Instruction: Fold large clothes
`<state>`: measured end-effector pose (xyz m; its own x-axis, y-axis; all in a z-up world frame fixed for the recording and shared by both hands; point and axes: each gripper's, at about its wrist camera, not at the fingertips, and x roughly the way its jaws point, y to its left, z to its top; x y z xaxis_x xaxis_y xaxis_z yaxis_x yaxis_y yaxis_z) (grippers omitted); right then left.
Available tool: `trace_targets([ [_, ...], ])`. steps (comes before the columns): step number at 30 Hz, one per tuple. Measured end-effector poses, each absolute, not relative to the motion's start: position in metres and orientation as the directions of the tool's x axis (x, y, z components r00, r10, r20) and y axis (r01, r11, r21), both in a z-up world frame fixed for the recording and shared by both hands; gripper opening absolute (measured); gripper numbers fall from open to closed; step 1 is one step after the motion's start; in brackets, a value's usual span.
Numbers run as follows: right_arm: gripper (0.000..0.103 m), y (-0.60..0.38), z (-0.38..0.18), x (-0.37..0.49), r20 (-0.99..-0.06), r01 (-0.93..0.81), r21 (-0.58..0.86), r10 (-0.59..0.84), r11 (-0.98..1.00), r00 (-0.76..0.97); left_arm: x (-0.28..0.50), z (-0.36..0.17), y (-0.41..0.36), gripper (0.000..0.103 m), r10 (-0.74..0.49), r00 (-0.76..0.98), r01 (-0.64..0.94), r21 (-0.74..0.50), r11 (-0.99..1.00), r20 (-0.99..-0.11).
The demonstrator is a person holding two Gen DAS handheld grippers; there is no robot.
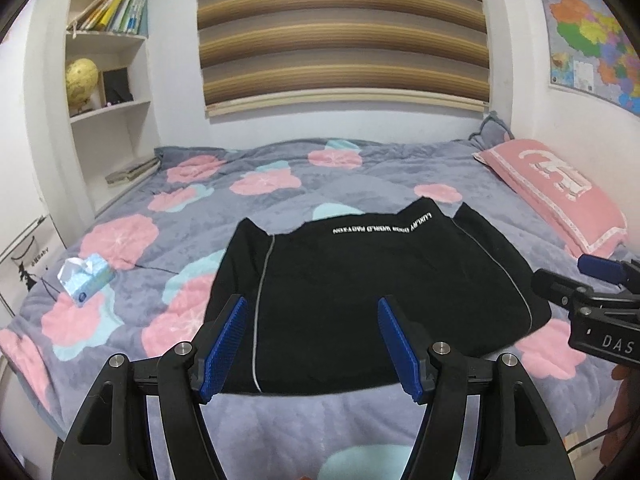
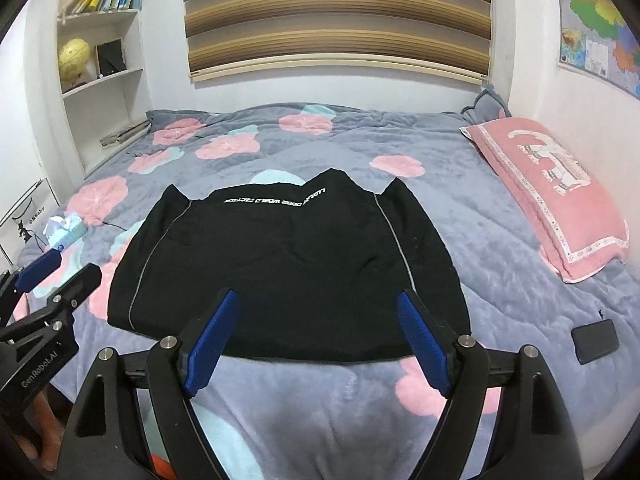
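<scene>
Left wrist view: the left hand-held gripper [image 1: 312,344] stands fairly wide open with nothing between its blue pads, poised over the near hem of the black garment [image 1: 360,280]. In the right wrist view the right hand-held gripper [image 2: 316,344] is also spread wide and empty, over the same hem. The garment lies in the middle of the frame on the bed [image 1: 280,184], already folded into a broad rectangle, sleeves tucked in, its line of white lettering at the far edge.

Judging by the shape, one more fold is left: bringing the near hem up to the lettered edge. To do it well, I would take the two near corners, one per hand-held gripper, pinching all layers together so the tucked sleeves do not slip out. Lift both corners evenly, carry them straight away at the same pace, and lay them down square with the far edge. The soft quilt may drag on the cloth, so raise the hem clear before moving it.

As for containers, a tissue pack [image 1: 86,276] lies at the left of the frame with tissue poking out of its top. The shelves [image 1: 108,116] at upper left hold books [image 1: 116,8] and a yellow globe [image 1: 81,80]
</scene>
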<state>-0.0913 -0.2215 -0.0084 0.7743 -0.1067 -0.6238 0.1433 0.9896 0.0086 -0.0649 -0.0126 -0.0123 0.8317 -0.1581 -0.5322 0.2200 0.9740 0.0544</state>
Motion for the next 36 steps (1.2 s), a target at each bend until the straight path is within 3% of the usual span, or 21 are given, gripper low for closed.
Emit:
trace_targets([
  [36, 0.085, -0.234, -0.035, -0.066, -0.678, 0.137, 0.017, -0.089, 0.990, 0.729, -0.035, -0.043, -0.012, 0.069, -0.141, 0.801, 0.202, 0.041, 0.979, -0.581],
])
